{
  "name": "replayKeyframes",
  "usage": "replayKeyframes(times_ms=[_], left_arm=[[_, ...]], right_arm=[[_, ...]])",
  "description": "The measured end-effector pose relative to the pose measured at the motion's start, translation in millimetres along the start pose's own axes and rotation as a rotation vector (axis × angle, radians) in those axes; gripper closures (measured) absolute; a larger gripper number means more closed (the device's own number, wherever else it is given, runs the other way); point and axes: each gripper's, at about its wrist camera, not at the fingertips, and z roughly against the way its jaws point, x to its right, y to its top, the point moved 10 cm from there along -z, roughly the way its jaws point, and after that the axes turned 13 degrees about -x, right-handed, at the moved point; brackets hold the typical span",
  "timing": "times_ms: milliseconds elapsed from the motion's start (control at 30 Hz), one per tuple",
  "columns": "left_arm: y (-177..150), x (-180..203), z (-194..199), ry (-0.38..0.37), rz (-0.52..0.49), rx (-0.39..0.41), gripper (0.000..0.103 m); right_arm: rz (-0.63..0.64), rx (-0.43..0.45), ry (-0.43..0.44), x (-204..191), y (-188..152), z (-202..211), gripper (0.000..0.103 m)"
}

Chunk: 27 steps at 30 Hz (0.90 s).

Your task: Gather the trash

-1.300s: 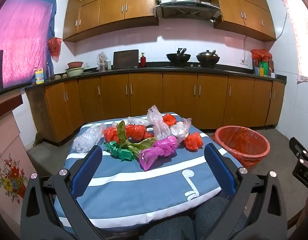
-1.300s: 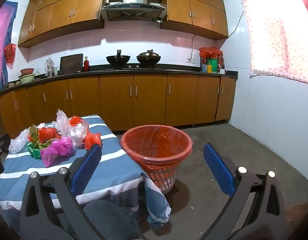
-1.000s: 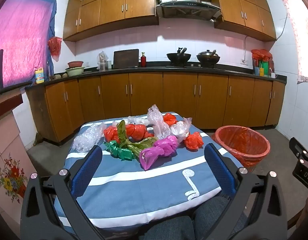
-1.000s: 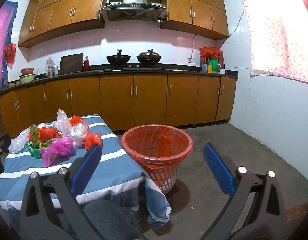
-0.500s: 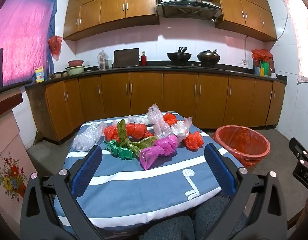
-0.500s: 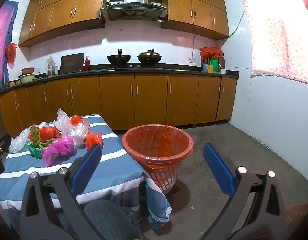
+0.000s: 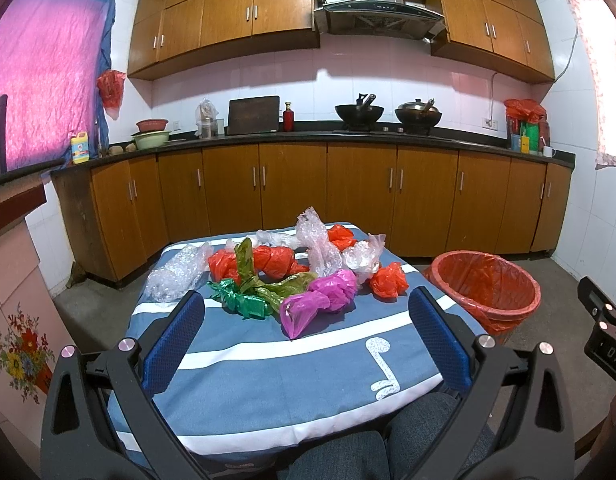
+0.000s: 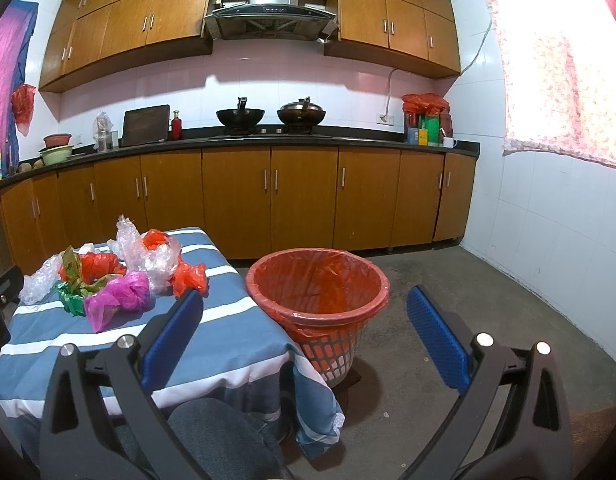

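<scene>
A pile of crumpled plastic bags lies on the blue striped tablecloth (image 7: 268, 360): a magenta bag (image 7: 319, 300), a green bag (image 7: 240, 300), an olive bag (image 7: 276, 284), orange bags (image 7: 268, 260) and clear bags (image 7: 176, 272). The pile also shows in the right wrist view (image 8: 116, 276). An orange-lined trash basket (image 7: 485, 288) stands on the floor right of the table (image 8: 317, 280). My left gripper (image 7: 306, 334) is open and empty, held short of the pile. My right gripper (image 8: 304, 330) is open and empty, facing the basket.
Wooden cabinets (image 7: 359, 196) and a dark counter with woks (image 7: 359, 112) run along the back wall. Bare concrete floor (image 8: 487, 300) lies right of the basket. A tiled wall (image 8: 567, 240) and a curtained window are at the far right. My knees show at the bottom.
</scene>
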Motion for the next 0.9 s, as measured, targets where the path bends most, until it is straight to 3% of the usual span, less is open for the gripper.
replayKeyframes(times_ms=[900], left_arm=[[0.1,-0.6,-2.3,-0.004,0.0,-0.005,0.002]], right_arm=[[0.002,-0.002,-0.001,-0.3,0.3,0.7,0.004]])
